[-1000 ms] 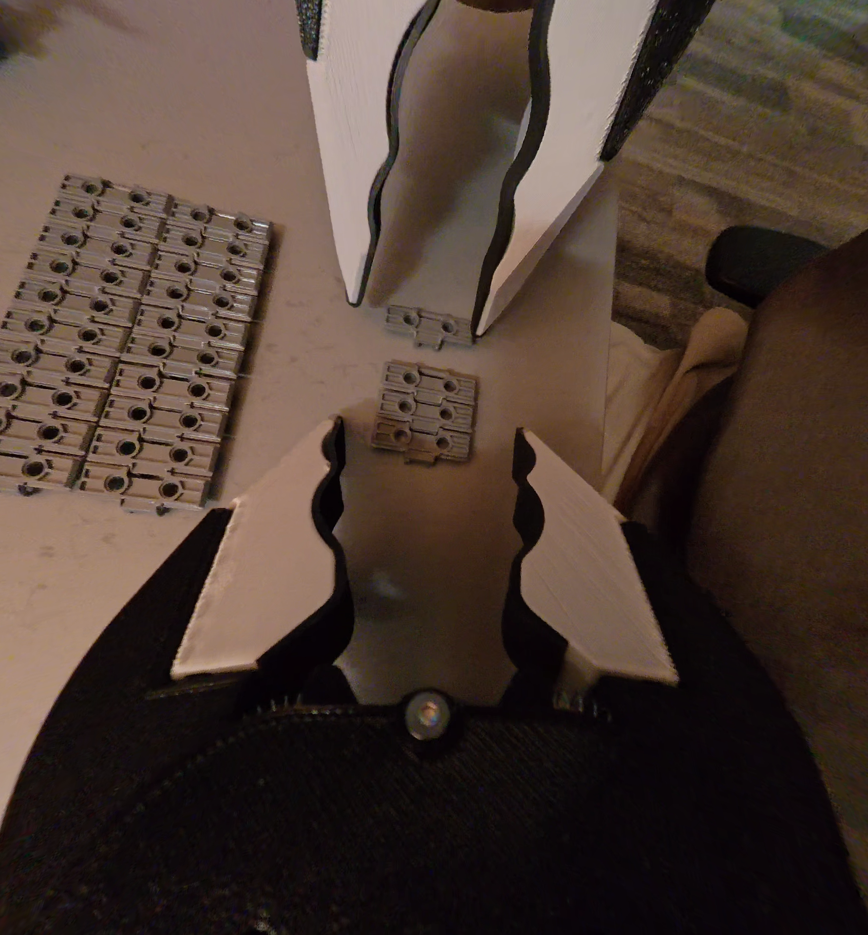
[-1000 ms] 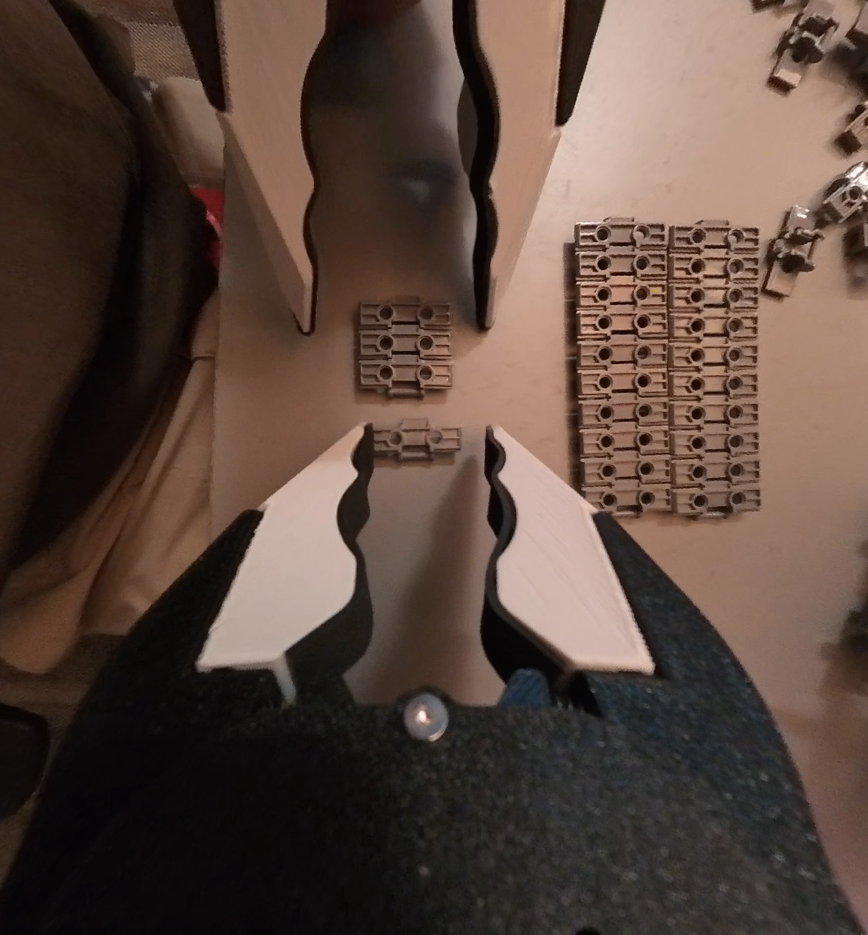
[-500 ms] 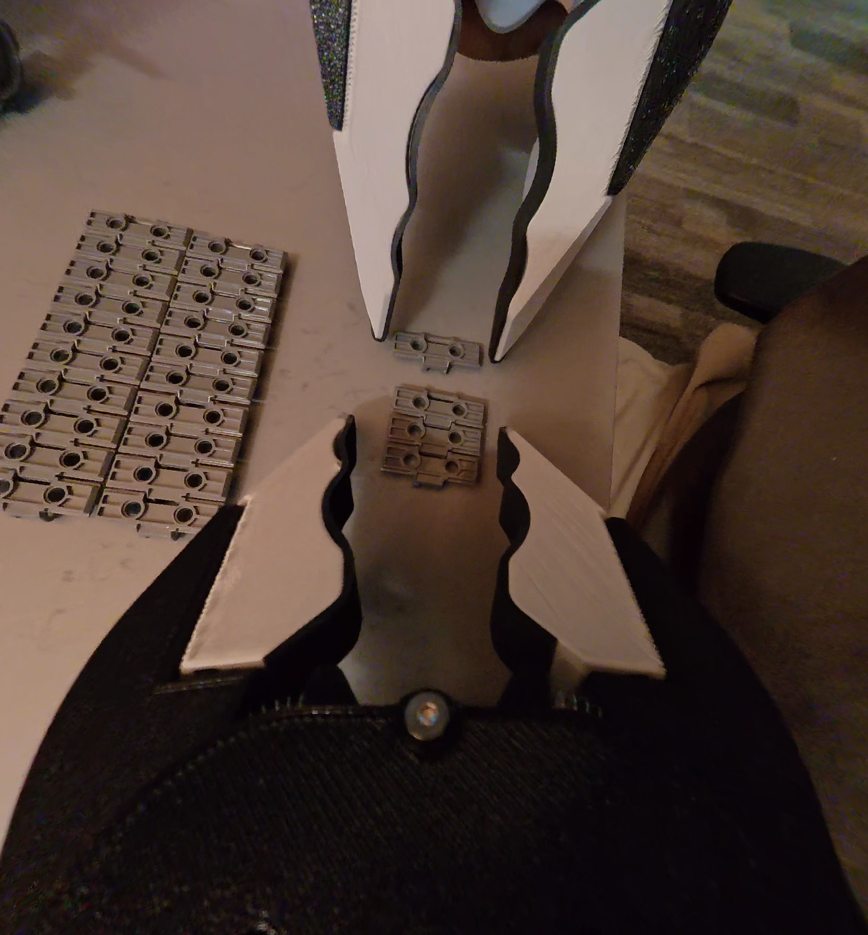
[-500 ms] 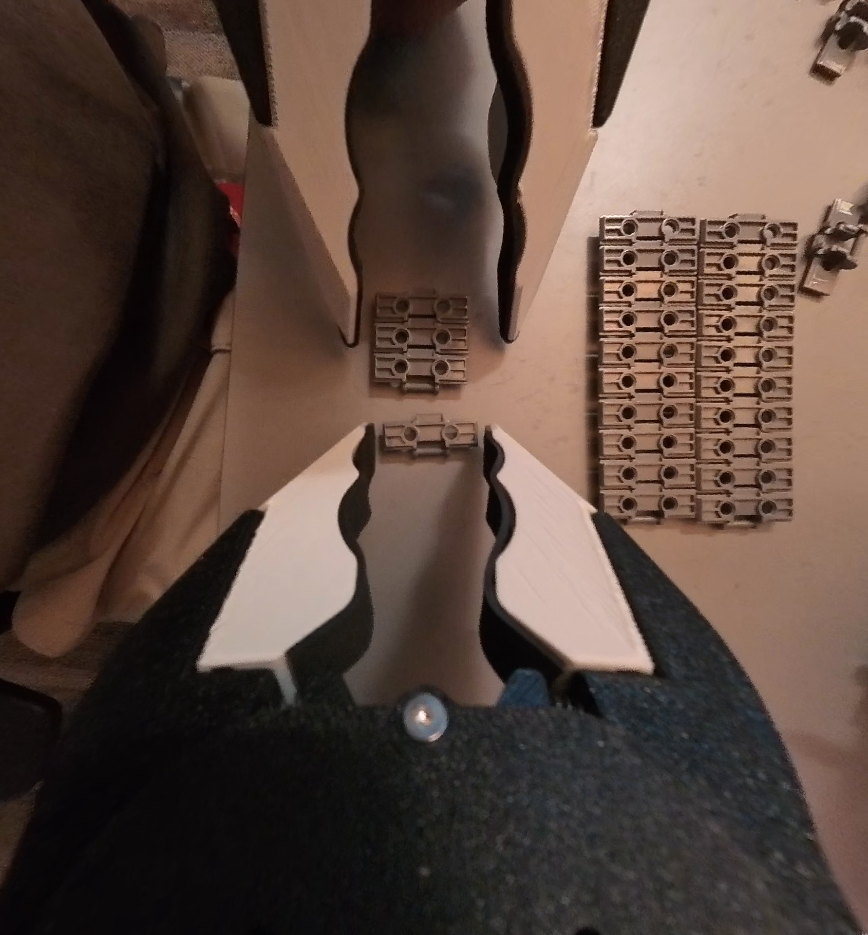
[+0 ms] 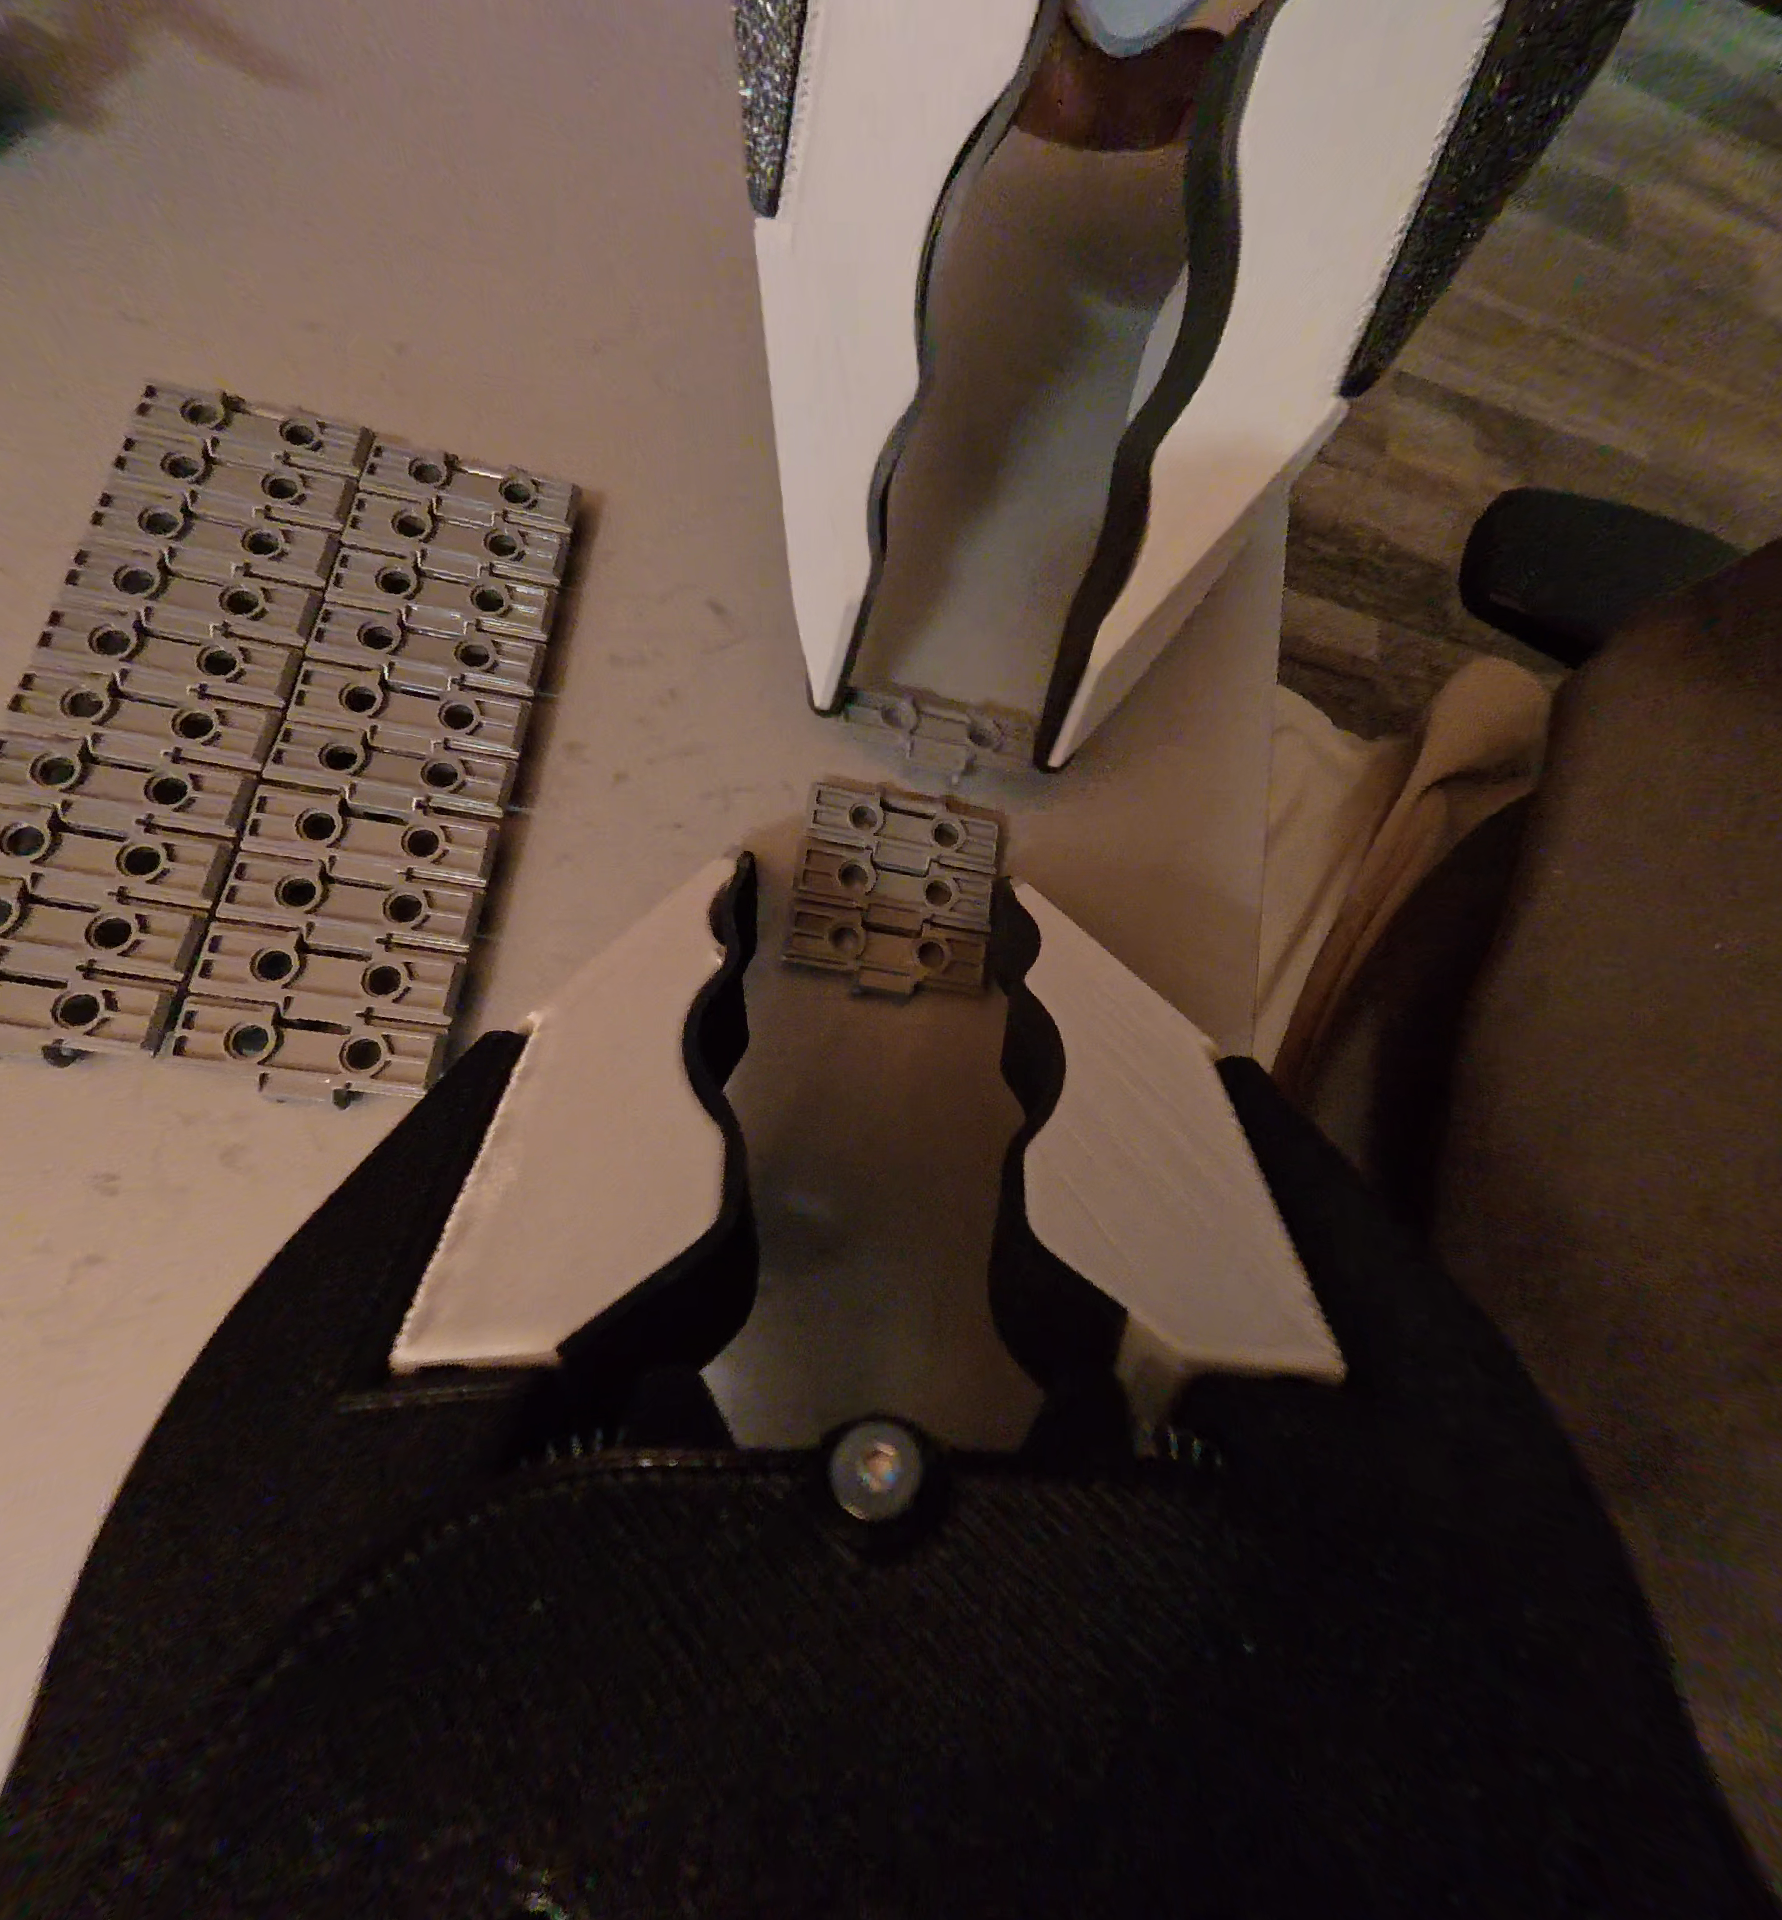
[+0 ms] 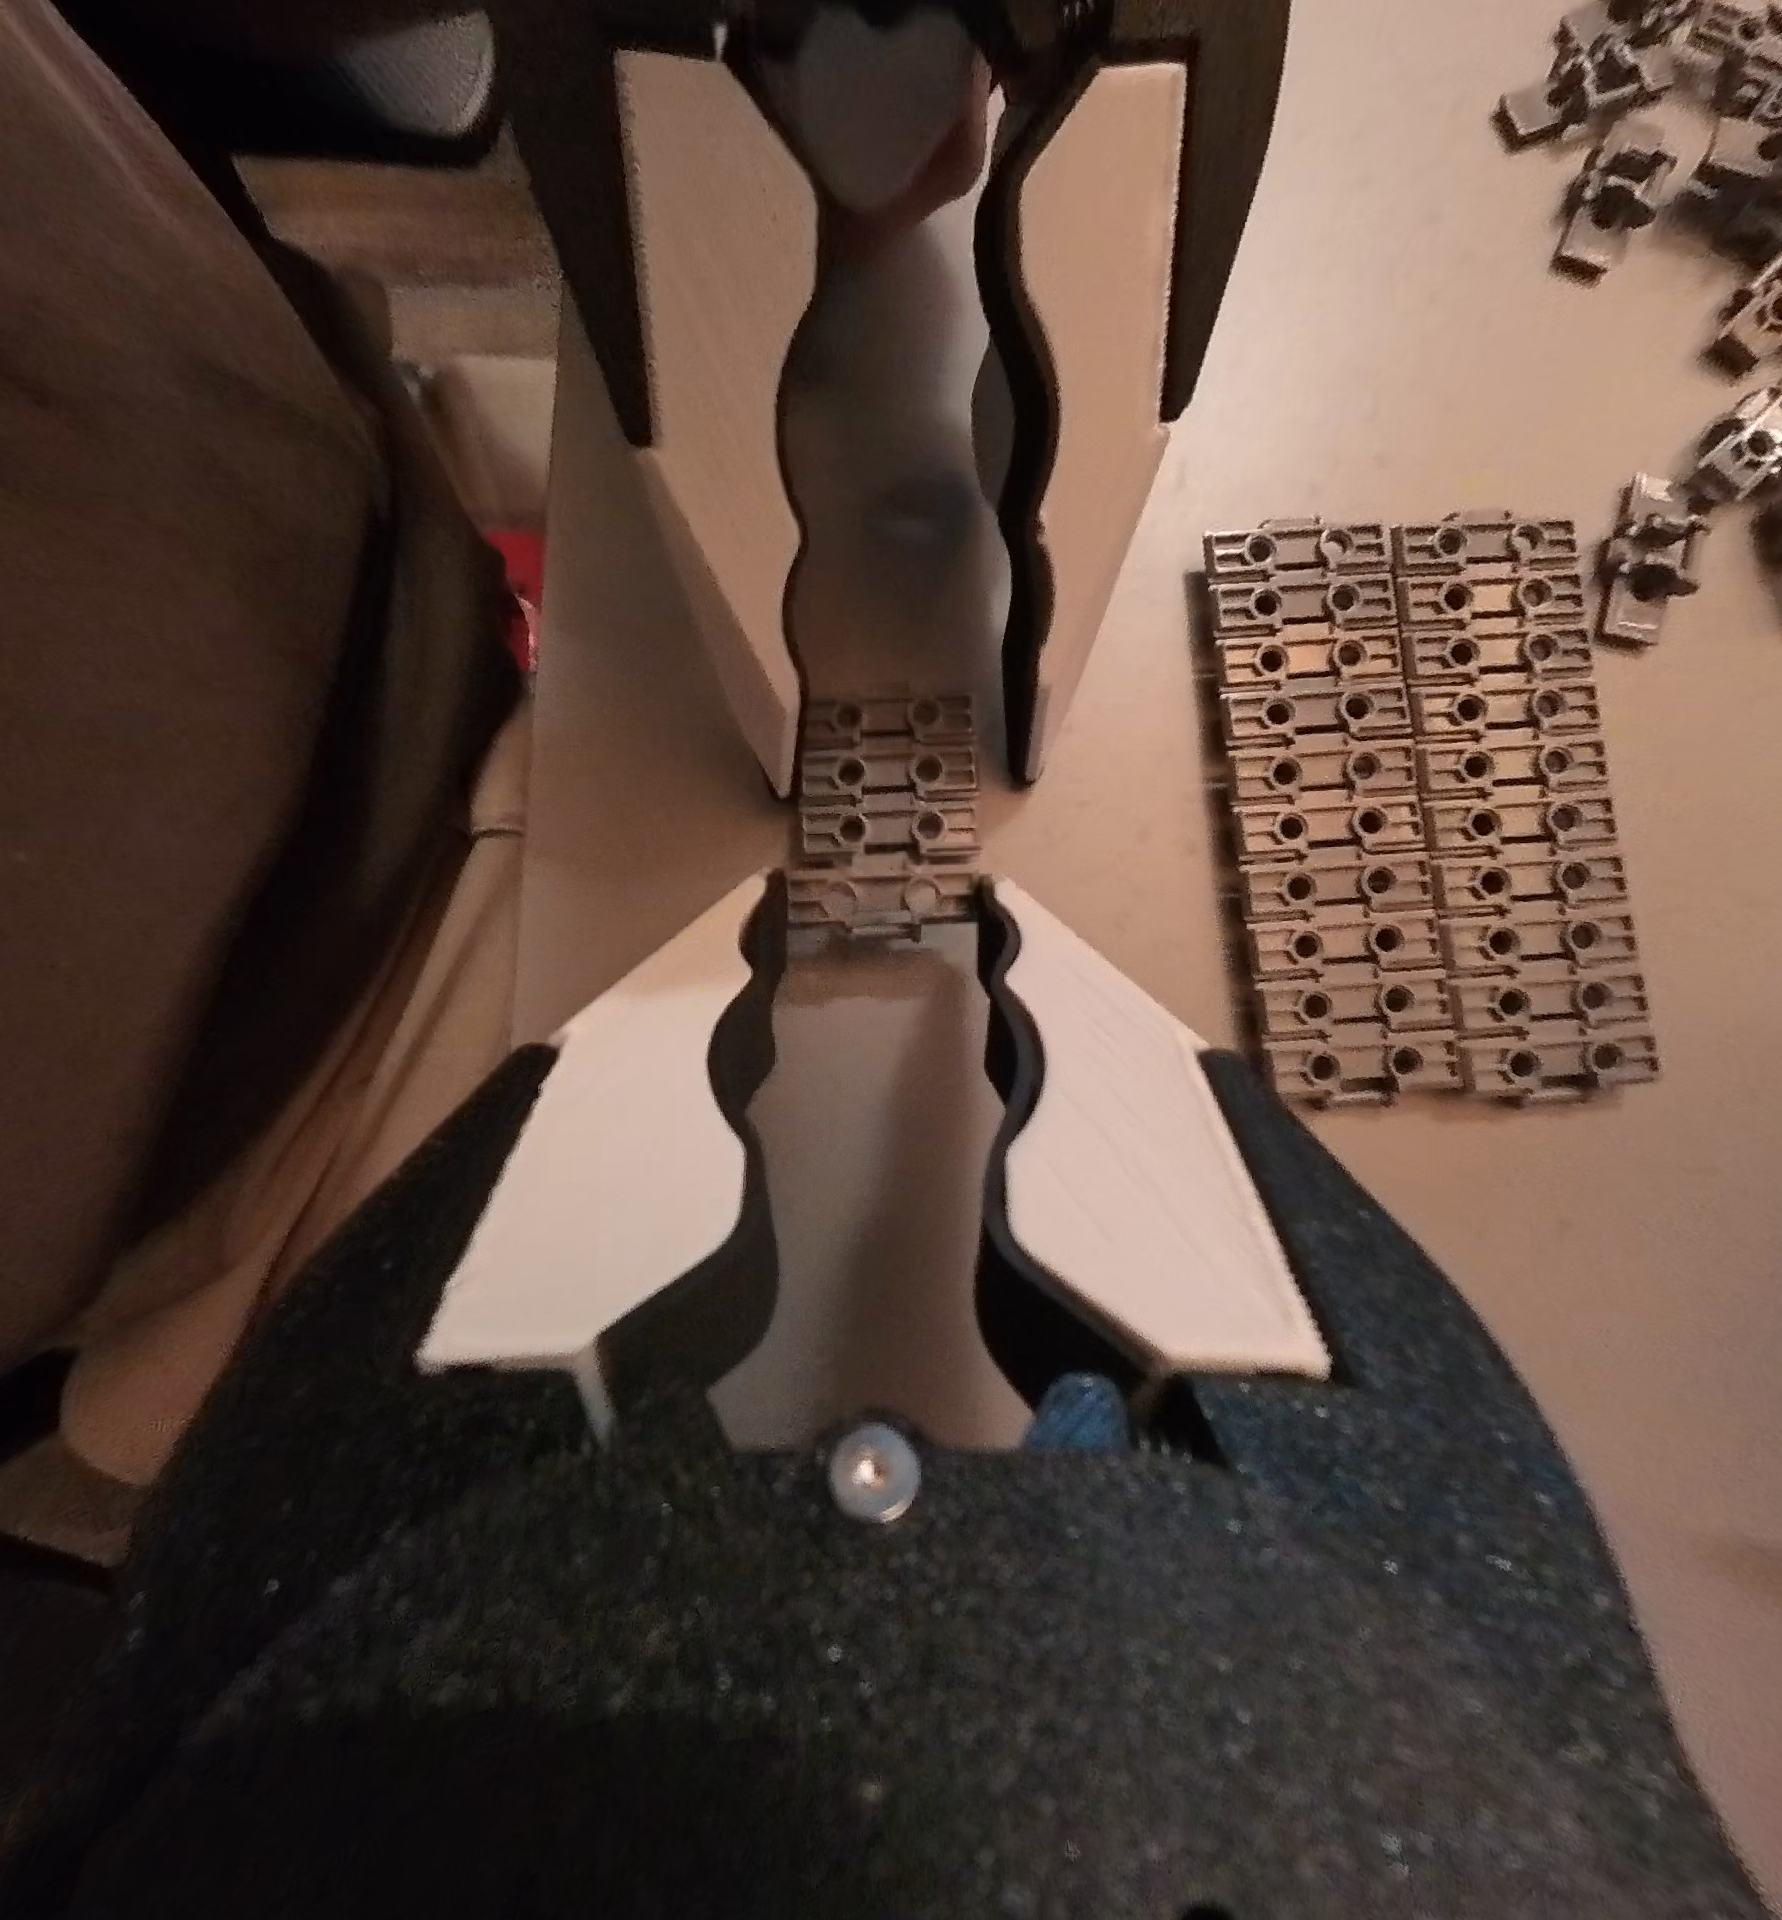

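I'm over a pale, smooth counter (image 5: 367, 208), its near edge beside a brown padded chair (image 5: 1645, 935) that crowds one side of my view. On the open surface lies the big grey panel (image 5: 243, 748), two columns of ribbed plastic links with round holes, well apart from my tongs. Off beyond it in the right wrist view sits a loose heap of the same links (image 6: 1739, 239), jumbled and tilted.

Now the left tongs (image 5: 871, 904): white wedge fingers with wavy black pads, set narrow around the three-link strip (image 5: 892, 899), one pad touching its edge; I can't tell whether the other pad touches. The strip lies flat at the counter's edge.

The right tongs (image 6: 882, 899) face them head-on, closed on the single link (image 6: 879, 906), pads pressed to both ends. It sits just beside the strip's end row; touching or not, I can't tell.
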`<state>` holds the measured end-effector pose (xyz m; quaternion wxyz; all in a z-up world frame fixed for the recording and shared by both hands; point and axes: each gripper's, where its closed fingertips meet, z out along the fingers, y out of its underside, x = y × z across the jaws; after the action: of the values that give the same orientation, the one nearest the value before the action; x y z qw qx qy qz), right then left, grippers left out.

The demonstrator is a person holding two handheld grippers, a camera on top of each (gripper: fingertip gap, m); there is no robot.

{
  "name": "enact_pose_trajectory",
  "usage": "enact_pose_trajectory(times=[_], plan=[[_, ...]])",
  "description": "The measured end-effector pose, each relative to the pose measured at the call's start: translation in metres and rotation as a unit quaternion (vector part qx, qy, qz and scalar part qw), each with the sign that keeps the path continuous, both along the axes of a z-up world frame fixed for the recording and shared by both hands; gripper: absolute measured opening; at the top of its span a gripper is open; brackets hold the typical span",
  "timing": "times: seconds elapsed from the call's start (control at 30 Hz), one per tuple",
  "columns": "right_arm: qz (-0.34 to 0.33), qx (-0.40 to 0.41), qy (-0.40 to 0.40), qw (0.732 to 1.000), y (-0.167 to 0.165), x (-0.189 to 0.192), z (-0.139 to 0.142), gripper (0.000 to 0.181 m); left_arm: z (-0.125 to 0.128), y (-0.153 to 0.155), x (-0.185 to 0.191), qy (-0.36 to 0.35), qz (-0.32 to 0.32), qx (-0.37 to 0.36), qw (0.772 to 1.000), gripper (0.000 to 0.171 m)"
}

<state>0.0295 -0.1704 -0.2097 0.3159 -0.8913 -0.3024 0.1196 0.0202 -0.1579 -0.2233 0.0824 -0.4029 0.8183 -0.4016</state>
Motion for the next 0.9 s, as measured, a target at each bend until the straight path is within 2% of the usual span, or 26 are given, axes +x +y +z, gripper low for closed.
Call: enact_pose_trajectory(times=[0.2,0.9], plan=[[-0.013,-0.001,0.004,1.0,0.0014,-0.0025,-0.0081,0.036,-0.0011,0.0009,0.0011,-0.005,0.004,0.01,1.0,0.039],[-0.009,-0.014,-0.035,0.999,0.0064,0.0024,-0.0091,0.036,-0.0018,0.0,0.0003,-0.018,-0.001,0.027,0.999,0.036]])
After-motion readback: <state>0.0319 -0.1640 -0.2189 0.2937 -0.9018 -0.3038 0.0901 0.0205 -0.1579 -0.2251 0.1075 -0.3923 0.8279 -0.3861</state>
